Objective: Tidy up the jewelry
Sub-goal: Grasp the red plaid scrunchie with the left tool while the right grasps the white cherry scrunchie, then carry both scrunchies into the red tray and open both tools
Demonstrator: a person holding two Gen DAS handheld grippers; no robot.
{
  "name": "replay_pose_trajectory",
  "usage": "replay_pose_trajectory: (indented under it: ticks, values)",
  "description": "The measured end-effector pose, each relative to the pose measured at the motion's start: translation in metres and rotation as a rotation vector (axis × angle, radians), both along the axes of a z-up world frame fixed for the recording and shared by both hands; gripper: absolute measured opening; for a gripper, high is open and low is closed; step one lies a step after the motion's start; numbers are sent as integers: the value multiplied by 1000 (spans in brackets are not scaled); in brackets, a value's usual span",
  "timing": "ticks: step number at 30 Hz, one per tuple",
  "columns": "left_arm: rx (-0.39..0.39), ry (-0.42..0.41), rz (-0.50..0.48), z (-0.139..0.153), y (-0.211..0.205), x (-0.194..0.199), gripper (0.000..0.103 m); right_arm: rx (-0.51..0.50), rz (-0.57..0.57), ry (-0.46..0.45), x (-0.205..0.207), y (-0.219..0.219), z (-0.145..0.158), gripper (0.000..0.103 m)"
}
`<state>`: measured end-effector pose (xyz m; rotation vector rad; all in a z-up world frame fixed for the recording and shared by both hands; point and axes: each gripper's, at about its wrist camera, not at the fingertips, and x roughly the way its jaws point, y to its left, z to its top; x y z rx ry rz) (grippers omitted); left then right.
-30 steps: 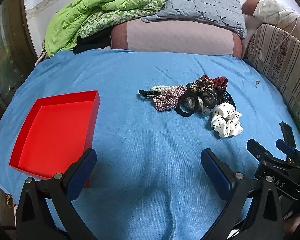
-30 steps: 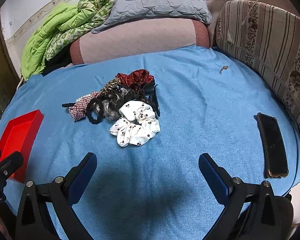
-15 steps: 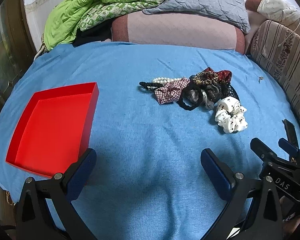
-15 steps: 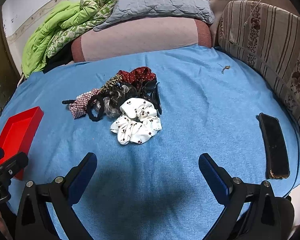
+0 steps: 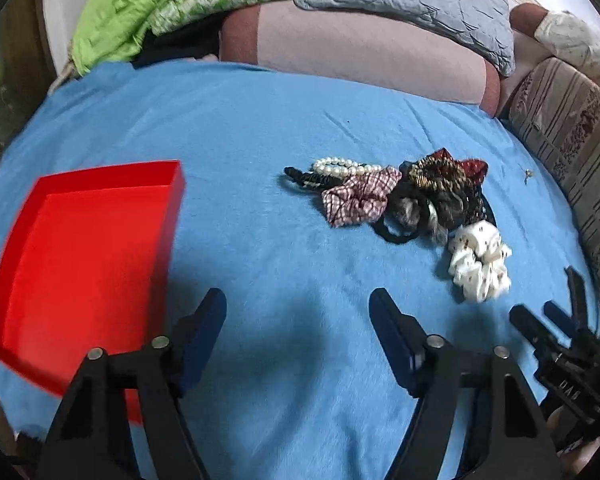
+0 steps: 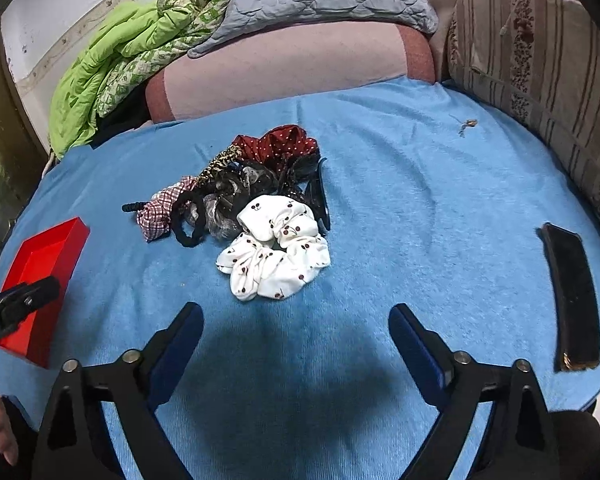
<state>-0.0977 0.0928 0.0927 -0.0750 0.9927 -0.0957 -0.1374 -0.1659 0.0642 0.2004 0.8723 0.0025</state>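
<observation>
A blue blanket is covering a bed. Both empty grippers are spreading wide, the left gripper narrowing slightly while nearing the hair accessories pile, the right gripper approaching the white scrunchie; the red tray is waiting empty at left

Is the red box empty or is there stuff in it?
Empty. The left wrist view shows only the bare red floor of the red box; the pile of scrunchies lies on the blue cloth beside it.
</observation>
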Motion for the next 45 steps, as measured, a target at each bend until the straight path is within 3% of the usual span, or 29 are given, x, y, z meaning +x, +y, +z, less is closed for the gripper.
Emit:
replay_pose_trajectory:
  ticks: [4, 9, 15, 17, 21, 23, 24, 28, 30, 40, 45]
  values:
    - [-20, 0, -15, -7, -7, 33, 73, 33, 35, 9, 16, 0, -5, 82]
    - [-48, 0, -105, -19, -30, 67, 73, 55, 76, -4, 36, 3, -10, 75]
    - [-9, 2, -194, -35, -56, 92, 73, 52, 102, 11, 56, 7, -20, 71]
    - [-10, 18, -207, -43, -60, 102, 67, 47, 105, 23, 61, 9, -25, 71]
    - [-34, 72, -205, -55, -62, 115, 33, 37, 113, 38, 64, 11, -31, 68]
    - [-55, 90, -204, -60, -63, 118, 17, 32, 116, 45, 65, 12, -34, 63]
    - [-48, 93, -201, -61, -63, 117, 11, 27, 120, 52, 65, 13, -36, 60]
    - [-54, 87, -192, -54, -60, 109, 9, 31, 126, 64, 65, 11, -40, 31]
    - [-71, 83, -186, -46, -59, 102, 9, 53, 124, 57, 63, 8, -37, 23]
    - [-171, 26, -193, 6, -41, 38, 9, 98, 134, -3, 31, 12, 0, 21]
    - [-142, -37, -151, 27, -16, 5, 9, 102, 164, -30, 11, 24, 21, 21]
